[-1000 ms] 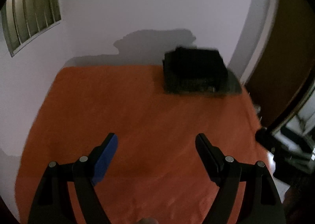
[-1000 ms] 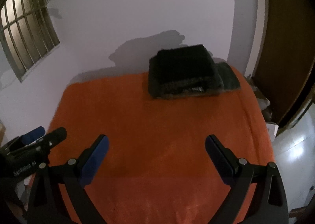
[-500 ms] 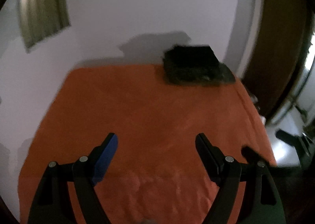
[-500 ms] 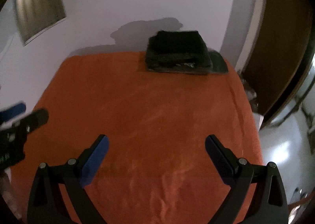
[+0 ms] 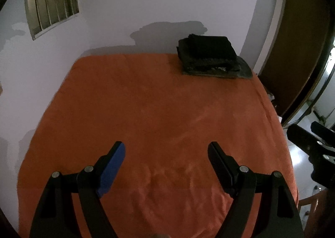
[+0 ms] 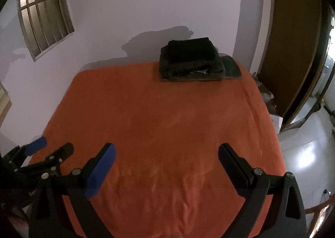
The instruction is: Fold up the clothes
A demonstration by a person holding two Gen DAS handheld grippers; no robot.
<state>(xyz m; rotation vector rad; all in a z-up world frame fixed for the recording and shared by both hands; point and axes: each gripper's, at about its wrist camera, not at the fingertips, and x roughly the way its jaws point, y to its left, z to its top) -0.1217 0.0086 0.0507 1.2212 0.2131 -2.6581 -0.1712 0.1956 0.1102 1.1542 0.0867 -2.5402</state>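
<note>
A stack of dark folded clothes (image 5: 209, 53) (image 6: 190, 60) lies at the far right corner of a bed covered in an orange blanket (image 5: 157, 112) (image 6: 163, 116). My left gripper (image 5: 166, 148) hovers open over the near part of the blanket, holding nothing. My right gripper (image 6: 166, 150) is also open and empty, above the near edge. In the right wrist view the left gripper (image 6: 50, 148) shows at the lower left. The right gripper's tips (image 5: 309, 133) appear at the right edge of the left wrist view.
A pale wall runs behind the bed, with a barred window (image 5: 50, 3) (image 6: 44, 22) at the upper left. A brown wooden door (image 5: 301, 39) (image 6: 293, 39) stands to the right. A shiny tiled floor (image 6: 303, 154) lies beyond the bed's right edge.
Both grippers have pulled back and risen, so more of the bed shows and the clothes stack looks farther away. Both stayed open and empty.
</note>
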